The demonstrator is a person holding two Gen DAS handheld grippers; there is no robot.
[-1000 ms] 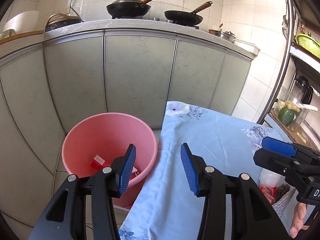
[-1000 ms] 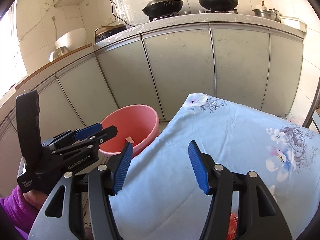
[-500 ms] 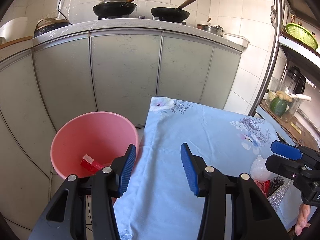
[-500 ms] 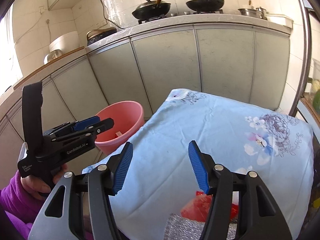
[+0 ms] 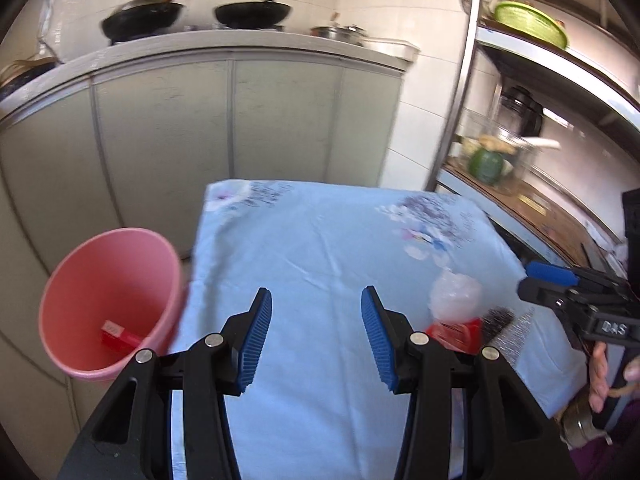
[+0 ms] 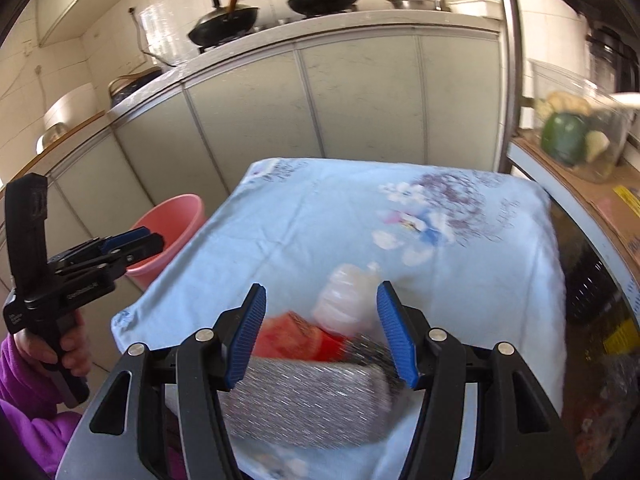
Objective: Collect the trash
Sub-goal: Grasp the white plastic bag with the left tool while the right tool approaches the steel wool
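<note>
A pink bucket (image 5: 108, 300) stands on the floor left of the table, with a red packet (image 5: 120, 336) lying in it. On the blue flowered cloth (image 5: 328, 248) lies a small heap of trash: a clear crumpled plastic bag (image 6: 348, 300), a red wrapper (image 6: 296, 338) and a silver glittery pouch (image 6: 308, 396). My right gripper (image 6: 320, 334) hovers open just above that heap, nothing between its pads. My left gripper (image 5: 316, 338) is open over bare cloth, between the bucket and the heap. Each gripper shows in the other's view: the right gripper (image 5: 548, 276), the left gripper (image 6: 136, 240).
Grey cabinet doors (image 5: 232, 120) under a counter with two black woks (image 5: 252, 12) close off the far side. A metal shelf rack (image 5: 460, 100) with a green melon (image 5: 486, 164) stands to the right of the table. A hand in a purple sleeve (image 6: 28, 380) holds the left gripper.
Both grippers have swung to the right, away from the bucket. The trash heap has come into view under the right gripper. The jaws keep the same width.
</note>
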